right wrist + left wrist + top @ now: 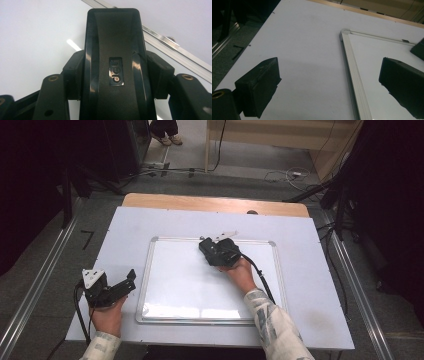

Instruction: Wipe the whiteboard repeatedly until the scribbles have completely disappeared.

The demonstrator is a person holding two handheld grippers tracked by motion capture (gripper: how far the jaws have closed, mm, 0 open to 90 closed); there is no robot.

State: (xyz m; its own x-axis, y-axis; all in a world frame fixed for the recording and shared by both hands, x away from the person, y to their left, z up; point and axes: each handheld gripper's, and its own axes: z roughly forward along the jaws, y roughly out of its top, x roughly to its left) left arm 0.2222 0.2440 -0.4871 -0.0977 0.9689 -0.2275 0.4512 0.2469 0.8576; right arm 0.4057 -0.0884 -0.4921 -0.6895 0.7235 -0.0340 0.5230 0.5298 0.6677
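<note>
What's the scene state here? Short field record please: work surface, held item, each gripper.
surface: whiteboard with a metal frame, lying flat on the white table
held item: black eraser, pressed on the board near its far edge
right gripper: shut on the black eraser, over the board's upper middle
left gripper: open, holding nothing, over the table left of the board's frame

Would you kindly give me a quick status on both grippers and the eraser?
Right gripper shut on black eraser, near whiteboard far edge. Left gripper open, empty, beside the board's left frame. Nothing in the way.
</note>
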